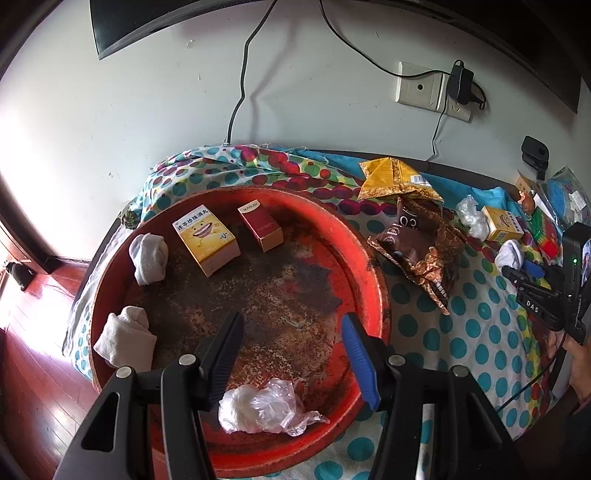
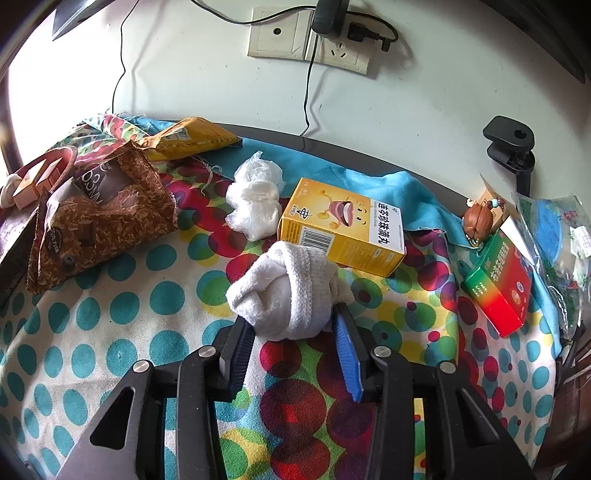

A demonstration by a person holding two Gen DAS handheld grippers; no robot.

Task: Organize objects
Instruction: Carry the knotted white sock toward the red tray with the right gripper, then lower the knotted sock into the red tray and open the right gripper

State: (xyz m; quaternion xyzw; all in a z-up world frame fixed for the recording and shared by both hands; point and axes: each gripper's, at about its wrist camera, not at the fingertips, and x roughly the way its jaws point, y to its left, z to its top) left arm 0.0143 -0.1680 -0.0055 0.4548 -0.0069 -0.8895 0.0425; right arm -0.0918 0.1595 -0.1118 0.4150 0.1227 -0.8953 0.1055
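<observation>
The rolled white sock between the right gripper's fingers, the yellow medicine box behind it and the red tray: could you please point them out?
rolled white sock (image 2: 291, 291), right wrist view, ribbed middle band.
yellow medicine box (image 2: 341, 221), right wrist view, top face.
red tray (image 1: 364, 254), left wrist view, right rim.

Setting: home room | table covered by dotted cloth (image 2: 110, 332) against white wall | socket (image 2: 308, 40) with charger plugged in | screen (image 1: 147, 22) mounted above | red wood floor (image 1: 33, 350) | household clutter seen: socks (image 2: 288, 291), medicine boxes (image 2: 343, 229), snack bags (image 2: 96, 210)

Two boxes (image 1: 229, 236) lie in the tray (image 1: 354, 236), socks (image 1: 147, 258) to their left
</observation>
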